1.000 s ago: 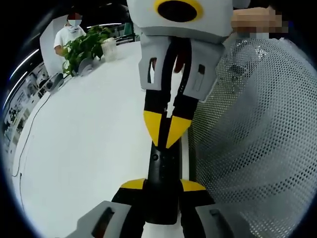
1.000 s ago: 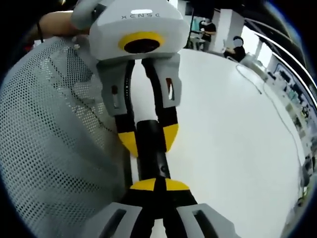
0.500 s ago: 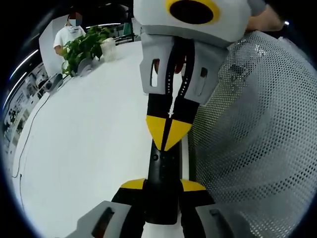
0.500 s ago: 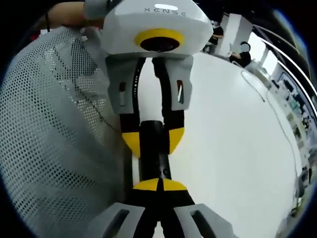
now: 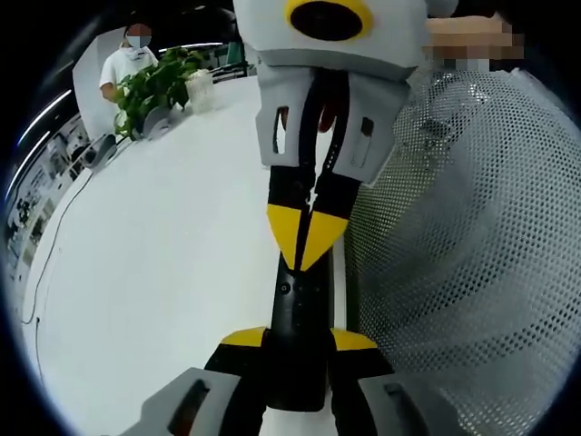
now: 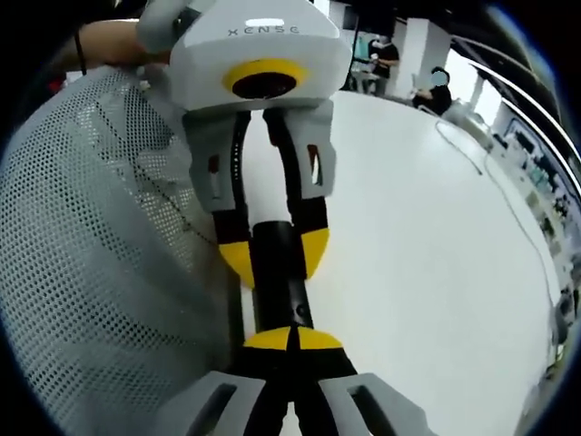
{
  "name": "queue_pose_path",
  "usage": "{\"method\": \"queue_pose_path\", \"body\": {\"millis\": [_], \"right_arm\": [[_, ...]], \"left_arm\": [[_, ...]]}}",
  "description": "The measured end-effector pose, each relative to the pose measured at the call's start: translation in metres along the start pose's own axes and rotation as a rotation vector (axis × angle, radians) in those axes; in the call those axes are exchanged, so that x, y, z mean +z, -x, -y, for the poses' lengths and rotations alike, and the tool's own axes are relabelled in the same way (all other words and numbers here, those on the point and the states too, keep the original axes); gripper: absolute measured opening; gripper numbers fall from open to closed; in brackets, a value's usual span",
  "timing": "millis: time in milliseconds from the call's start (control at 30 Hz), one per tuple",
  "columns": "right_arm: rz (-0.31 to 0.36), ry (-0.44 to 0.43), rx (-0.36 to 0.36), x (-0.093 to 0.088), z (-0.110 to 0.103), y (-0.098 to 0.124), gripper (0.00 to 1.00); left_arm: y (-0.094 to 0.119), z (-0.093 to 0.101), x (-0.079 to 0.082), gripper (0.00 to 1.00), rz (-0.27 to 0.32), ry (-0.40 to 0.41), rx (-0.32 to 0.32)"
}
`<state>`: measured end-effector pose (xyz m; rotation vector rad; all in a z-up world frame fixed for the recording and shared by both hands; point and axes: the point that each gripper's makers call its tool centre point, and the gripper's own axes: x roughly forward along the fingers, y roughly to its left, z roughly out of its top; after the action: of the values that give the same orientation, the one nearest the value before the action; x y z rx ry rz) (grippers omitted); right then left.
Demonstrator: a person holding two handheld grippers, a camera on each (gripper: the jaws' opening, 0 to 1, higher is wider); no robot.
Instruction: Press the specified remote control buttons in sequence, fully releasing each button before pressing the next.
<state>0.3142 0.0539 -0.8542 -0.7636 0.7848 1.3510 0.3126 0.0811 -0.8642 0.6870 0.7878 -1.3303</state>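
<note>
A slim black remote (image 5: 300, 309) is held lengthwise between the yellow-tipped jaws of my left gripper (image 5: 300, 341), which is shut on it. My right gripper (image 5: 307, 238) comes in from the top of the left gripper view. It is shut, and its joined yellow tips sit on the remote's far end, just above a small round button. In the right gripper view, my right gripper (image 6: 292, 341) points its shut tips onto the remote (image 6: 281, 291). The left gripper (image 6: 275, 254) clamps the remote's sides beyond it.
The white table (image 5: 163, 272) stretches to the left, with a potted plant (image 5: 159, 86) and a person (image 5: 127, 59) at its far end. A grey mesh sleeve (image 5: 472, 254) sits close beside the grippers. A thin cable (image 6: 490, 182) lies on the table, with seated people (image 6: 436, 86) beyond.
The right gripper shifted slightly half a second ago and has come back to where it was a second ago. Its tips stay shut on the remote, and the left gripper's hold is unchanged.
</note>
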Motion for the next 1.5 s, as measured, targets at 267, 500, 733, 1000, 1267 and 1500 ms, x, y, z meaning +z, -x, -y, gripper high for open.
{"method": "queue_pose_path", "body": {"millis": [267,500,733,1000,1267,1500], "right_arm": [[-0.020,-0.007,0.001,-0.007,0.000,0.004,0.00],[-0.042,0.072,-0.011,-0.007,-0.002,0.002,0.00],[-0.017,0.004,-0.005,-0.007,0.000,0.003,0.00],[-0.024,-0.040,0.008,-0.011,0.000,0.008,0.00],[-0.046,-0.029,-0.002,-0.017,0.001,0.011,0.00],[-0.071,0.040,-0.015,-0.017,0.000,0.010,0.00]], "left_arm": [[0.000,0.000,0.000,0.25,0.001,0.000,0.000],[0.000,0.000,0.000,0.25,0.000,-0.002,-0.001],[0.000,0.000,0.000,0.25,-0.001,-0.002,0.000],[0.000,0.000,0.000,0.25,0.000,0.002,0.003],[0.000,0.000,0.000,0.25,0.000,0.000,0.002],[0.000,0.000,0.000,0.25,0.000,-0.001,0.000]]}}
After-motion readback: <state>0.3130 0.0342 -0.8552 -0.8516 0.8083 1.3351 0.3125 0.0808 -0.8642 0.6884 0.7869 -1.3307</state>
